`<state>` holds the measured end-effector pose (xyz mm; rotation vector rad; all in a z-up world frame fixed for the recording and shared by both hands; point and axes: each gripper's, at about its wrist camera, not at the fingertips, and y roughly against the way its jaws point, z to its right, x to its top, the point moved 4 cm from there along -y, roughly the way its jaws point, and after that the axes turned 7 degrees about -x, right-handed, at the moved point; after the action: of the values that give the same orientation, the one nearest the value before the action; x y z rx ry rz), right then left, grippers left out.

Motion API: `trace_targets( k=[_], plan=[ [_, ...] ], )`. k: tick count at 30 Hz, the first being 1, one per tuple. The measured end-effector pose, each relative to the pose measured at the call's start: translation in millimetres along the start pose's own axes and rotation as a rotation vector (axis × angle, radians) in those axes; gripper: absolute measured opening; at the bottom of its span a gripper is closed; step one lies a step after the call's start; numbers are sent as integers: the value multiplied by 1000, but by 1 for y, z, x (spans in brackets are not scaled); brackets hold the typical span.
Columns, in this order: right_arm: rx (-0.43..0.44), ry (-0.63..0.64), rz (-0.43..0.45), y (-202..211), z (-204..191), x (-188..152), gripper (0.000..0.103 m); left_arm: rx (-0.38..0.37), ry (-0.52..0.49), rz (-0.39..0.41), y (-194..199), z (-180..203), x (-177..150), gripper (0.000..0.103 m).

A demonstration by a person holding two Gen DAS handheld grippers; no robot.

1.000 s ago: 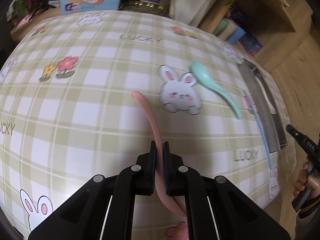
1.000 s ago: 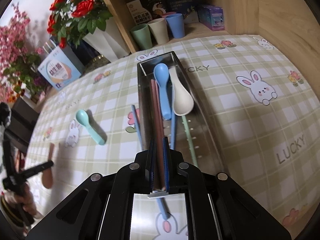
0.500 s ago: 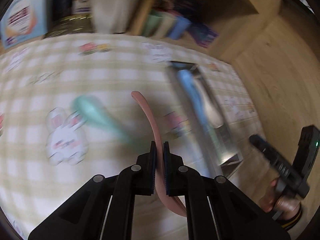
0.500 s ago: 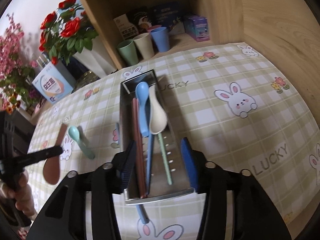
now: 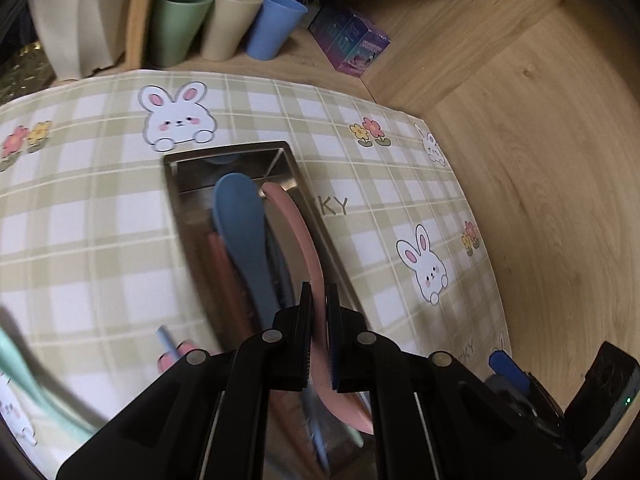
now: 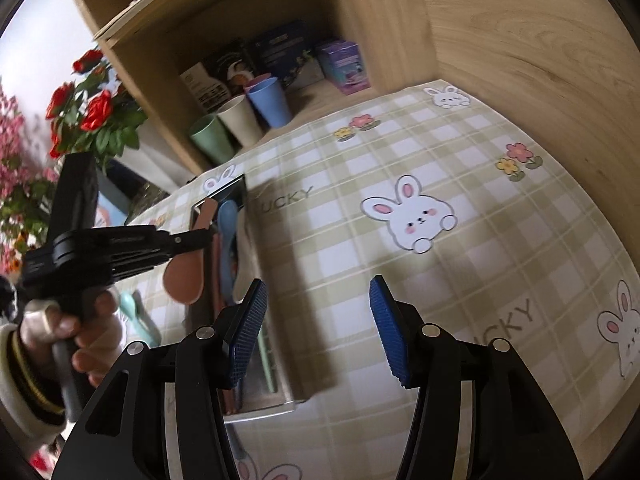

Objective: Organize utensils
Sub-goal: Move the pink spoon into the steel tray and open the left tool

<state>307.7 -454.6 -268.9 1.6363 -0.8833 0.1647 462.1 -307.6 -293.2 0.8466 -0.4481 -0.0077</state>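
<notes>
Pink spoon (image 5: 304, 248): long axis runs from the lower centre of the left wrist view up toward the middle, handle tip pointing away from the camera, bowl end low by the tongs' body.
Left tongs (image 5: 319, 308): closed tight on the pink spoon, gripping its handle partway along; the handle sticks out well beyond the pads.
Spoon's place: held above the metal tray (image 5: 176, 184), roughly in line with the tray's length; whether it touches anything inside, cannot tell.
Tray contents: a blue spoon (image 5: 244, 232) lies lengthwise, bowl toward the far end, beside pinkish sticks.
Right tongs (image 6: 316, 324): jaws have just been opening and stand well apart with nothing between them, over the checked table (image 6: 400, 272), at the tray's right.
Right wrist view: a hand (image 6: 86, 332) at the left edge holds the left tongs.
Teal spoon (image 6: 138, 318): on the table left of the tray.
</notes>
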Motion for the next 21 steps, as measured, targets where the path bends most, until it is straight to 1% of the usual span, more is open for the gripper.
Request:
trace_targets(
  k=[6, 11, 15, 18, 20, 21],
  plan=[
    [-9, -24, -1, -6, 11, 3, 52, -12, 39, -28, -23, -8, 5, 7],
    [-10, -40, -7, -10, 14, 2, 52, -22, 47, -53, -34, -9, 6, 7],
    [-2, -39, -12, -12, 12, 2, 52, -5, 9, -69, -37, -8, 6, 8],
    [4, -32, -11, -11, 7, 2, 52, 4, -27, -87, -34, -6, 7, 15],
    [8, -30, -12, -10, 3, 2, 52, -3, -50, -91, -27, -4, 8, 33],
    [10, -29, -13, -9, 1, 2, 52, -15, -64, -88, -21, -2, 8, 33]
  ],
)
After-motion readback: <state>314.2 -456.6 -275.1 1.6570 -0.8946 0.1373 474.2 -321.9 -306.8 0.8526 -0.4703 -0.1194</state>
